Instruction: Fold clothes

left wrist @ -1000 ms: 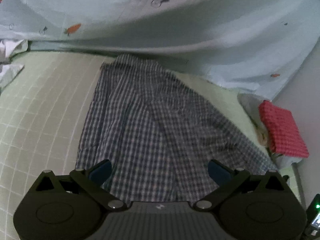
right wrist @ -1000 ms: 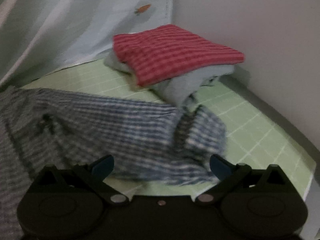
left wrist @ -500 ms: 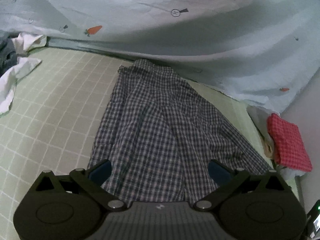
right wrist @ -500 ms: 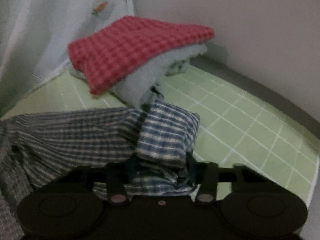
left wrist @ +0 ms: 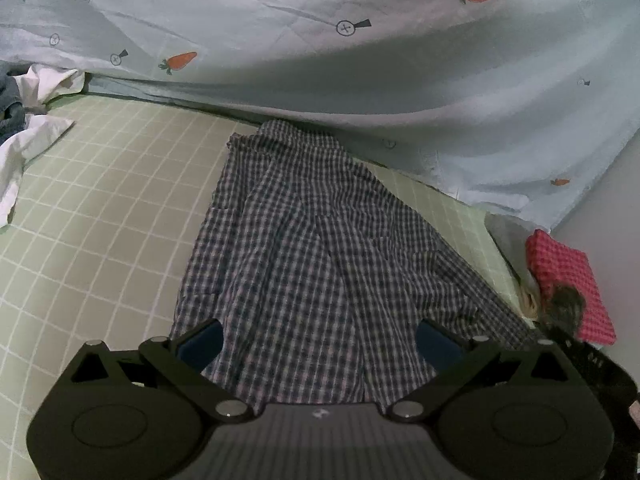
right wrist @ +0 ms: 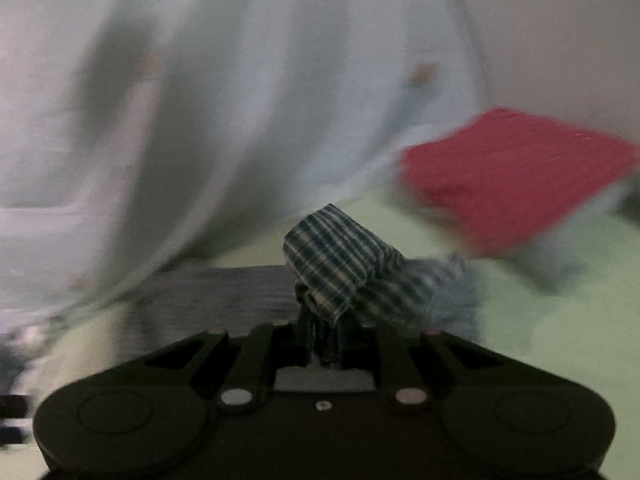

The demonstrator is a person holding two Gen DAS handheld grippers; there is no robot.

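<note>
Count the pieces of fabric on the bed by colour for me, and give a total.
Blue-and-white checked: 1, the shirt, its sleeve end pinched in the right gripper.
Red checked: 1, the folded cloth.
Pale grey: 1, the folded piece under the red one.
White: 1, the crumpled garment.
Dark blue: 1, a bundle at the edge, barely visible.
Total: 5.

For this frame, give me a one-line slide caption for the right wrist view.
Right gripper, jaws shut on checked shirt sleeve, near folded red cloth.
</note>
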